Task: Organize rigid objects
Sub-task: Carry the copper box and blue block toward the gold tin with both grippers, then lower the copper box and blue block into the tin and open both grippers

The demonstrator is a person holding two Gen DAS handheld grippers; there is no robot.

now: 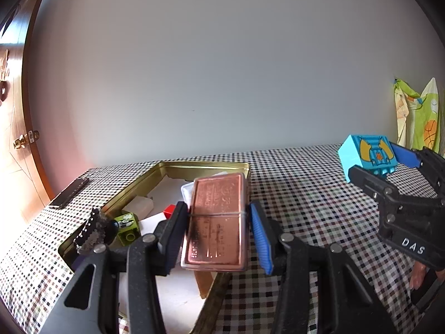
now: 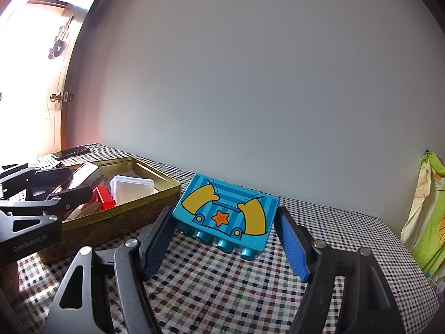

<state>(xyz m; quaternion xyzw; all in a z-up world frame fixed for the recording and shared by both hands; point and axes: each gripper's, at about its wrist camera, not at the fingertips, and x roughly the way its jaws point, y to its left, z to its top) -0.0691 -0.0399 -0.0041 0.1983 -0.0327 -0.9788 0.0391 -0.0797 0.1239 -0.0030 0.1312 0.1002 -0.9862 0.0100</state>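
Note:
My left gripper (image 1: 218,222) is shut on a copper-coloured metal case (image 1: 217,222) and holds it over the right edge of an open gold tin (image 1: 155,172). The tin holds a green brick (image 1: 128,225), a red brick (image 1: 169,211), a clear plastic box (image 1: 139,206) and white paper. My right gripper (image 2: 224,222) is shut on a blue toy brick (image 2: 225,214) printed with yellow arms and an orange star, and holds it above the checked tablecloth (image 2: 222,292), right of the tin (image 2: 116,217). The same brick shows in the left wrist view (image 1: 367,156).
A dark flat phone-like object (image 1: 69,193) lies at the table's far left corner. A wooden door (image 1: 16,139) stands to the left. Coloured cloth (image 1: 417,117) hangs at the right. A grey wall rises behind the table.

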